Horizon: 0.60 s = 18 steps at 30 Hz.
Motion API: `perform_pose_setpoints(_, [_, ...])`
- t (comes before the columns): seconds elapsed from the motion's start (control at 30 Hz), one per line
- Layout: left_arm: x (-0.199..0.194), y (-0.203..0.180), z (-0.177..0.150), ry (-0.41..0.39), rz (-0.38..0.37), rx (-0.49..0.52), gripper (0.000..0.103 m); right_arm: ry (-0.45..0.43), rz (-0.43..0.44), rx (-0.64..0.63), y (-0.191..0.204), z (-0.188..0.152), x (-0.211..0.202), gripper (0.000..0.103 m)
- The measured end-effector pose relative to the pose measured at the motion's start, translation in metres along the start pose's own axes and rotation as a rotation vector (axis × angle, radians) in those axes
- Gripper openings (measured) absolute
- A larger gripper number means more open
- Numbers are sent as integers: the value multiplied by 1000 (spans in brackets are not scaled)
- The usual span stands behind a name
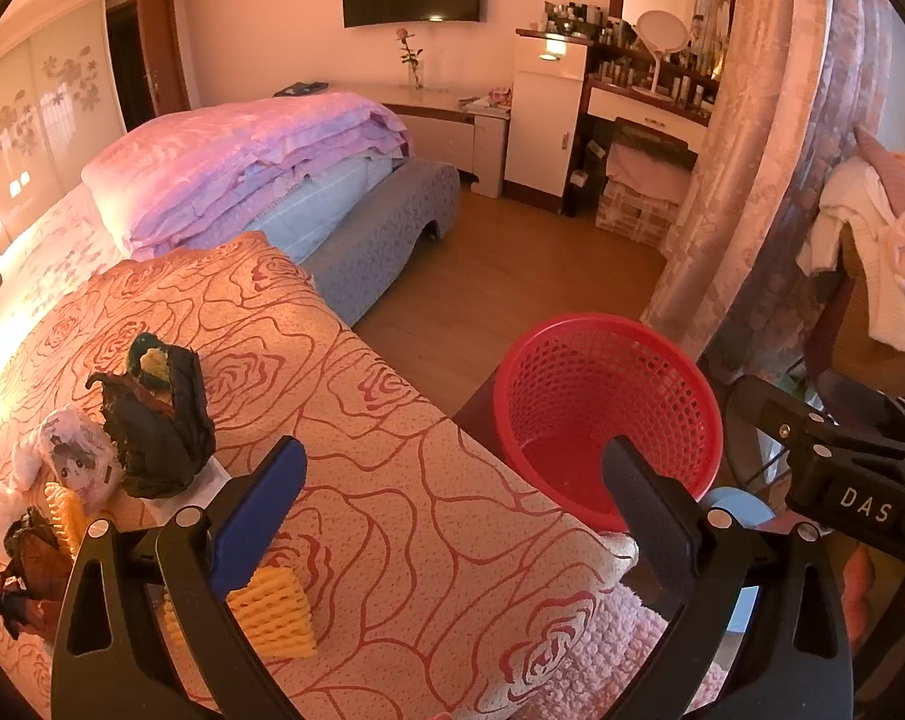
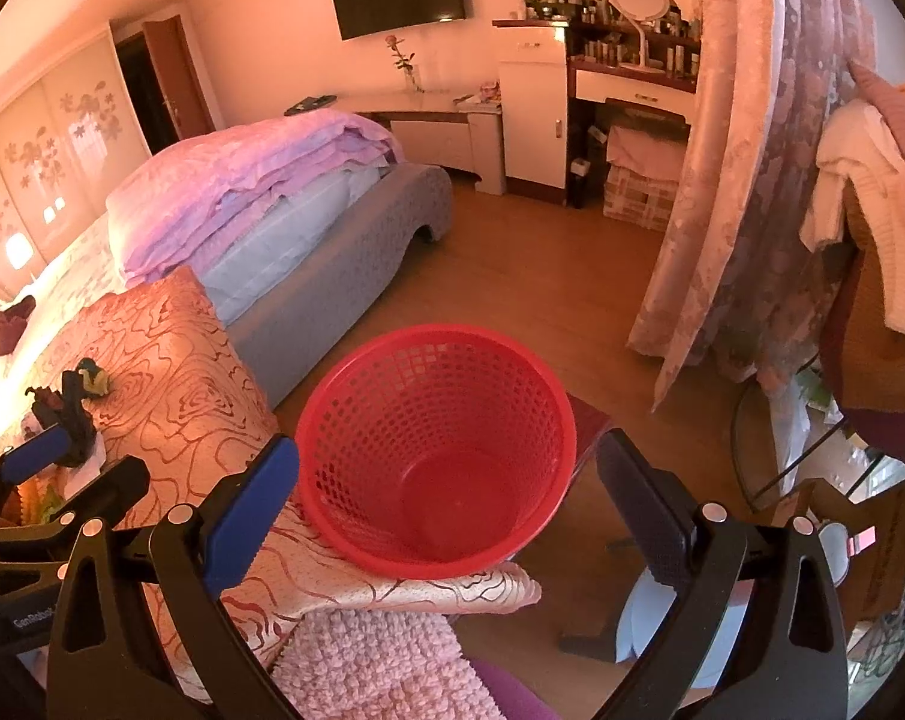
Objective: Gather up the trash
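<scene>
A red mesh basket (image 1: 608, 414) stands beside the bed's corner; it looks empty in the right wrist view (image 2: 437, 450). Trash lies on the rose-patterned bedspread (image 1: 356, 420) at the left: a dark crumpled wrapper (image 1: 158, 420), a white printed packet (image 1: 74, 456), yellow foam netting (image 1: 272, 606) and another dark scrap (image 1: 26, 570). My left gripper (image 1: 452, 480) is open and empty above the bedspread, right of the trash. My right gripper (image 2: 446, 480) is open and empty, over the basket. The dark wrapper also shows far left in the right wrist view (image 2: 71, 402).
Folded pink and blue quilts (image 1: 242, 168) lie on the bed's far end. A wooden floor (image 1: 512, 276) lies beyond the basket. A flowered curtain (image 1: 770, 150) hangs on the right, with clothes on a chair (image 1: 872, 252). A dresser with a mirror (image 1: 662, 36) stands at the back.
</scene>
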<state>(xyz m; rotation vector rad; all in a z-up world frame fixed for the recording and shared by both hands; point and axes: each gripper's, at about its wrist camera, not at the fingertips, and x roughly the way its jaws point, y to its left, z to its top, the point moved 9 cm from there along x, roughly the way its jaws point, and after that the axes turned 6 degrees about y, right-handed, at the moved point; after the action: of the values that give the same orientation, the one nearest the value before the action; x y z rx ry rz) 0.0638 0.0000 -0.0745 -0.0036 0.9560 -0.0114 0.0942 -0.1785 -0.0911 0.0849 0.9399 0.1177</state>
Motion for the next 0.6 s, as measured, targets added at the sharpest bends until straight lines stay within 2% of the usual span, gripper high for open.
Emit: perform_pose_setpoints(0.6, [2, 1, 2, 0, -2, 0, 95, 3, 7, 8, -3, -3, 1, 96])
